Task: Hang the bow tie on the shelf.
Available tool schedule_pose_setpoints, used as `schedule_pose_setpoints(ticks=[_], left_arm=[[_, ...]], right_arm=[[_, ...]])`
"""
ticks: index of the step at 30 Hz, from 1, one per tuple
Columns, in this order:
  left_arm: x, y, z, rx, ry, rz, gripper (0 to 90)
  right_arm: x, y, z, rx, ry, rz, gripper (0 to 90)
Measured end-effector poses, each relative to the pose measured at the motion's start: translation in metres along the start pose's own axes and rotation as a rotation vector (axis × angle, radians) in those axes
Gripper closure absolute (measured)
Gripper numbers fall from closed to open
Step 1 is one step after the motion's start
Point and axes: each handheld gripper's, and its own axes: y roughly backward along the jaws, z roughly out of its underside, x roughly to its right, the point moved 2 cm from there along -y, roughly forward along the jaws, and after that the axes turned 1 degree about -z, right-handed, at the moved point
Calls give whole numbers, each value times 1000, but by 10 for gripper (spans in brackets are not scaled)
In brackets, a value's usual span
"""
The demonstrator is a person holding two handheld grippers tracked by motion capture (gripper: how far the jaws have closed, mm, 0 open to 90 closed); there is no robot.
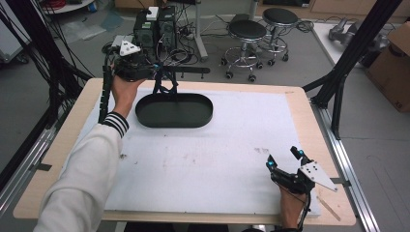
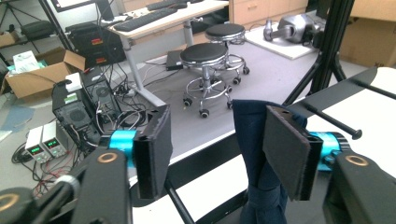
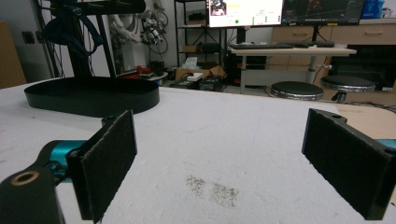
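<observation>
Hanging dark blue cloth strip (image 2: 254, 154) against one pad (image 2: 286, 151) of spread left hand-held gripper (image 2: 219, 149), above black oval tray (image 1: 174, 110); right hand-held gripper (image 1: 284, 159) released, low over white surface (image 1: 208, 159).

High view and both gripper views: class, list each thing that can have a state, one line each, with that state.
Left gripper: jaws open, beside the dark blue cloth.
Right gripper: jaws open, empty, low over the table.
Dark blue cloth: hanging draped from the black rack.
Black tray: upright on the table, looks empty.
</observation>
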Motion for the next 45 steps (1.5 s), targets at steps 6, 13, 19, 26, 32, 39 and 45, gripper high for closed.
schedule_pose_setpoints(ticks=[6,13,19,26,32,39,45], left_arm=[[-5,11,-2,12,16,-9,359],[-12,23,-5,33,2,-13,264],[-9,34,-2,75,-3,58,198],[-6,58,11,81,49,121,198],[-7,86,26,83,50,148,185],[-7,121,52,107,81,184,130],[-5,147,87,155,105,220,122]], right_arm=[[0,0,0,-2,-2,1,92],[-1,1,0,0,-4,0,92],[-1,1,0,3,1,-2,92],[-1,1,0,1,7,-1,92],[-1,1,0,2,8,-1,92],[-1,1,0,6,14,4,92],[-2,1,0,9,12,3,92]])
